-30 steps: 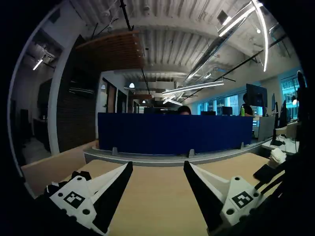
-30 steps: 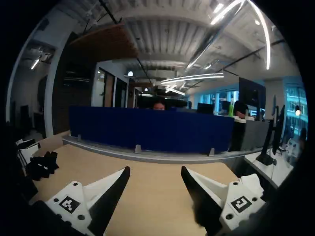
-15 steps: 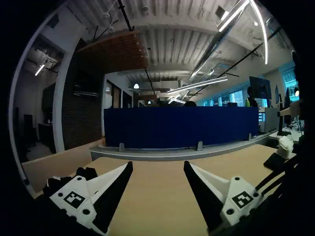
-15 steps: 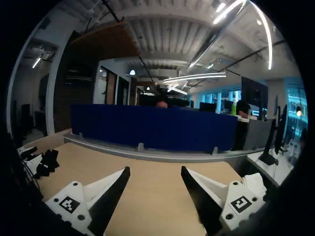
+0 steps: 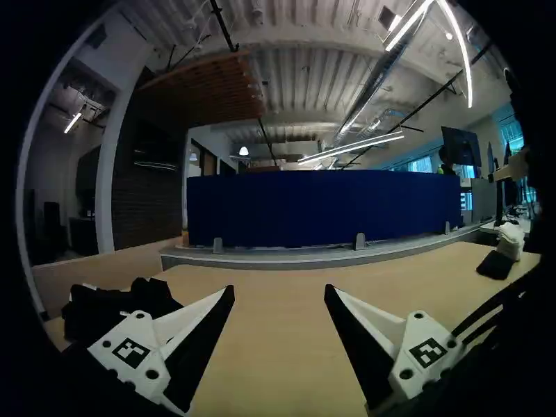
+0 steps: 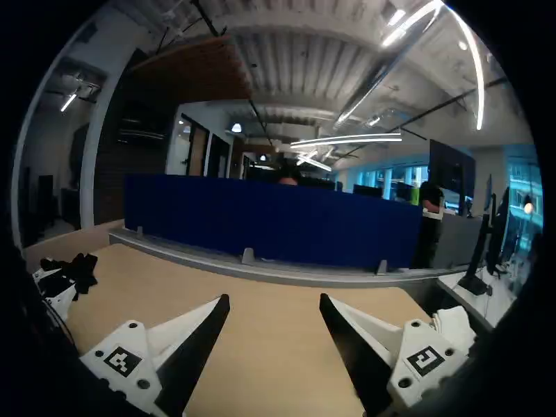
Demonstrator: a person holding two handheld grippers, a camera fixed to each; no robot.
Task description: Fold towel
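Left gripper view: one crumpled black cloth [image 5: 115, 299], the towel as far as could be told, lay on the table [image 5: 278, 368] just left of the left gripper [image 5: 278, 288]. Its two fingers stood apart, nothing between them. Bare tabletop ran ahead to the far edge under one blue partition [image 5: 313, 208]. One white folded stack [image 5: 512, 240] sat near the right edge. Right gripper view: black cloth far left, near the table edge. The right gripper [image 6: 273, 297] had two fingers apart and empty, with open table ahead.

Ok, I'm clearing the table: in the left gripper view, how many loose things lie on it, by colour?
Black: 2 (black heap at left, black piece at right)
White: 1 (white lump at right)
Total: 3
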